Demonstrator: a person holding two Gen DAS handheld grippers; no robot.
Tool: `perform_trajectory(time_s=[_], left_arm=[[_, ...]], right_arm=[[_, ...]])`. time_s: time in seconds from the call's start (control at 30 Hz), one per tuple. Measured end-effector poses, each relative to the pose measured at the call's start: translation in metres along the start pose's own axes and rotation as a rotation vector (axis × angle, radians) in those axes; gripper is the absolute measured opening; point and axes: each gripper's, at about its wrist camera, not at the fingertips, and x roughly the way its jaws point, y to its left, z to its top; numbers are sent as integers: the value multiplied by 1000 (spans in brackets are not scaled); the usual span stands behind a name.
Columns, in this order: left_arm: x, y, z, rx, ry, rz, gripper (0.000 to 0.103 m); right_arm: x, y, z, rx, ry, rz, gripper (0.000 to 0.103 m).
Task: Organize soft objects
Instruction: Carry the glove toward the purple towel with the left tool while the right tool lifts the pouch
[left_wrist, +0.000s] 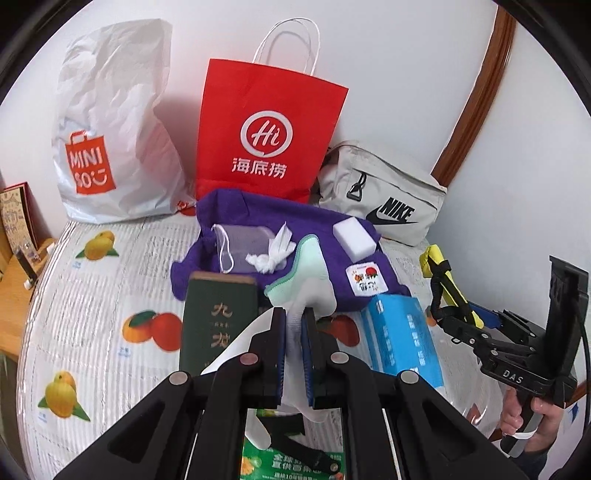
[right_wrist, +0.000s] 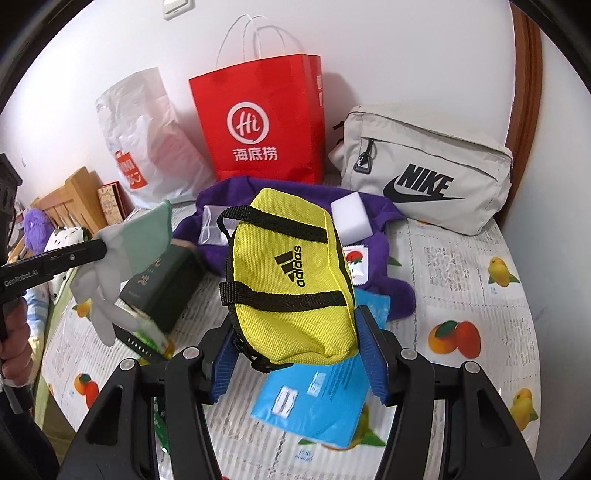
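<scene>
My left gripper (left_wrist: 293, 328) is shut on a white glove with a mint-green cuff (left_wrist: 304, 273) and holds it above the bed; the glove also shows at the left of the right wrist view (right_wrist: 122, 251). My right gripper (right_wrist: 295, 354) is shut on a yellow Adidas pouch (right_wrist: 291, 280) and holds it up; the pouch is a yellow sliver in the left wrist view (left_wrist: 434, 260). A purple cloth (left_wrist: 295, 229) lies behind, with a white sponge block (left_wrist: 355, 238), a mesh drawstring bag (left_wrist: 240, 243) and a knotted white tissue (left_wrist: 275, 249) on it.
A red paper bag (left_wrist: 269, 129), a white Miniso plastic bag (left_wrist: 110, 140) and a grey Nike pouch (left_wrist: 384, 195) stand against the wall. A dark green box (left_wrist: 218, 321) and a blue tissue pack (left_wrist: 402, 339) lie on the fruit-print bedcover (left_wrist: 110, 295). A wooden bed frame (right_wrist: 70, 199) is at left.
</scene>
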Motion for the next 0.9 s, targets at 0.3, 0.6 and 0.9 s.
perform_trajectory(time_s=[0.3,0.6,0.9], left_arm=[[10,-1,28,23,-27,-10,9],[35,9,54,23,-7,10,9],[57,20,86,26,-16,20,9]], right_arm=[[19,-8,22,6,-1,-18,59],[44,-21,43,30,8,-29,59],[87,-32,64,55,40,-20,59]])
